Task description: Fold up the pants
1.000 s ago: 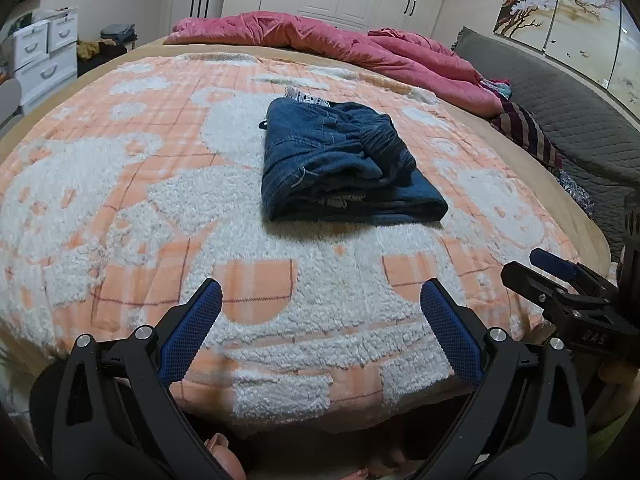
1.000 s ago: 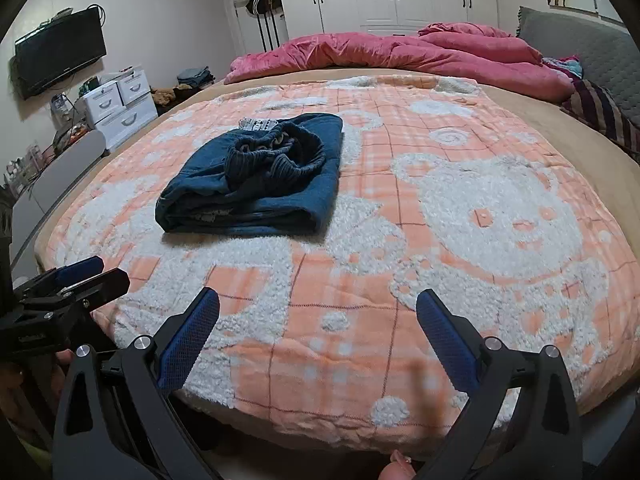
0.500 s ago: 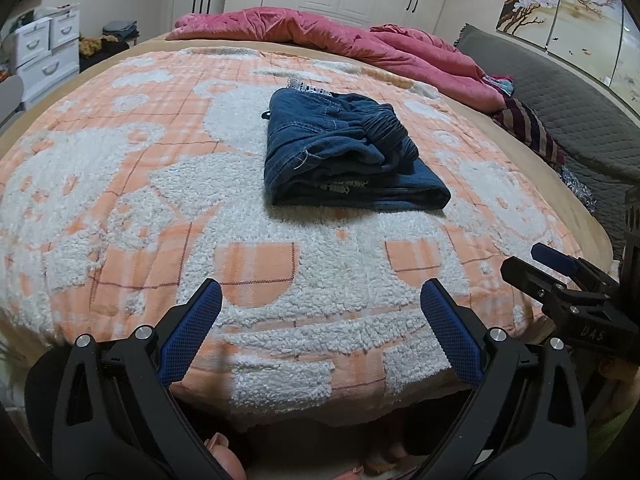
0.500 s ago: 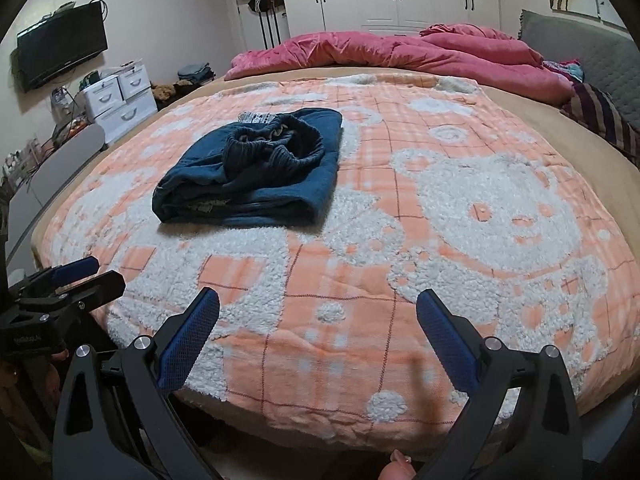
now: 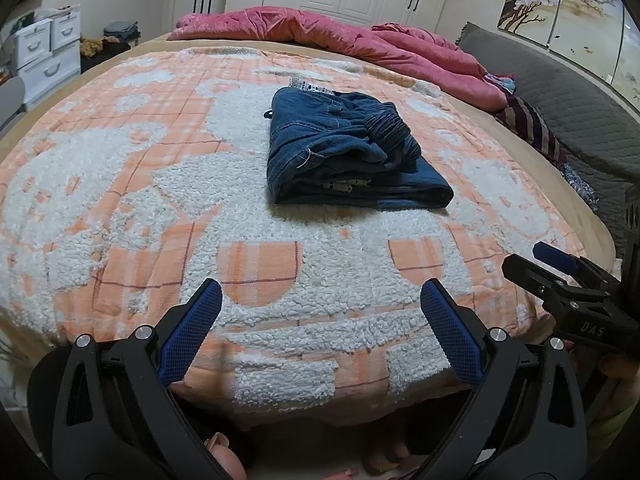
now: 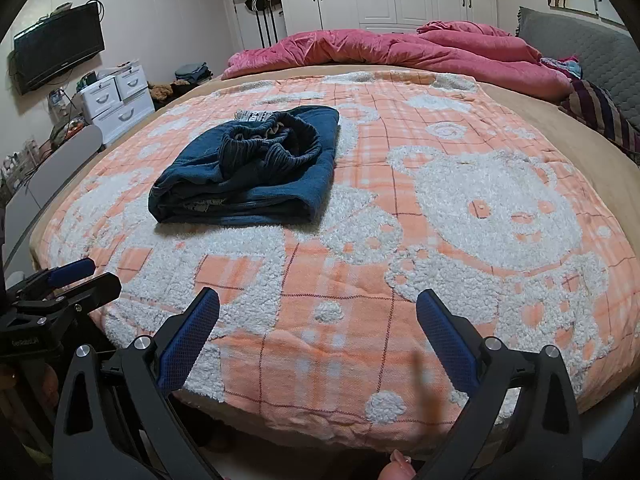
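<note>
Left gripper: jaws spread wide, nothing between the blue pads; it hangs over the near edge of the bed, above the orange-and-white fleece blanket. Pants: dark blue denim, folded into a compact bundle, lying on the blanket well ahead of this gripper and slightly right of its centre line. Elastic waistband bunched on top.

Right gripper: jaws also wide apart, empty, over the blanket edge. From here the pants lie ahead and to the left, well apart from the fingers. Pink quilt lies heaped beyond, at the bed's far side.
</note>
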A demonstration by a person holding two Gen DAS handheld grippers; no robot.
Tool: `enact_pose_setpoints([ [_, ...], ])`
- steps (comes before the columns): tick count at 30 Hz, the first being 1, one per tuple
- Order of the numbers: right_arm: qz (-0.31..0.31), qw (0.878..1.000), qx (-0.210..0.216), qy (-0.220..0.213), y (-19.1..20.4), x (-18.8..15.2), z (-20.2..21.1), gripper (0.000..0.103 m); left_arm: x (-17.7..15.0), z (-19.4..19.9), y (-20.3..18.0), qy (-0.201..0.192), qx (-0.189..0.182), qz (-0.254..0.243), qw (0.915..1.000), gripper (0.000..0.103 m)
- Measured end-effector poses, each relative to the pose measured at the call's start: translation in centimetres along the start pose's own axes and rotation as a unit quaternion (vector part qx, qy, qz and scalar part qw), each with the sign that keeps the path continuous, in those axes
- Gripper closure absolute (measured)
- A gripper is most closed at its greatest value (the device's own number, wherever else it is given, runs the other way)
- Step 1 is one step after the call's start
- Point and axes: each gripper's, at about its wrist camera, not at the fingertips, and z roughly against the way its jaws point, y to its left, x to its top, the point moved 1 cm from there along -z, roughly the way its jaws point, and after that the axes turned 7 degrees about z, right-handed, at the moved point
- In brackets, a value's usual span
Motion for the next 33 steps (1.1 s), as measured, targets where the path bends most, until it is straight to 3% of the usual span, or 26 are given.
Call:
enact_pose_setpoints([
  [33,-0.002,1.0,-0.002,0.001,-0.36,-0.03,-0.08,0.005,0.1,0.11,0.19,0.003,0.001,0.002,1.0,0.01],
])
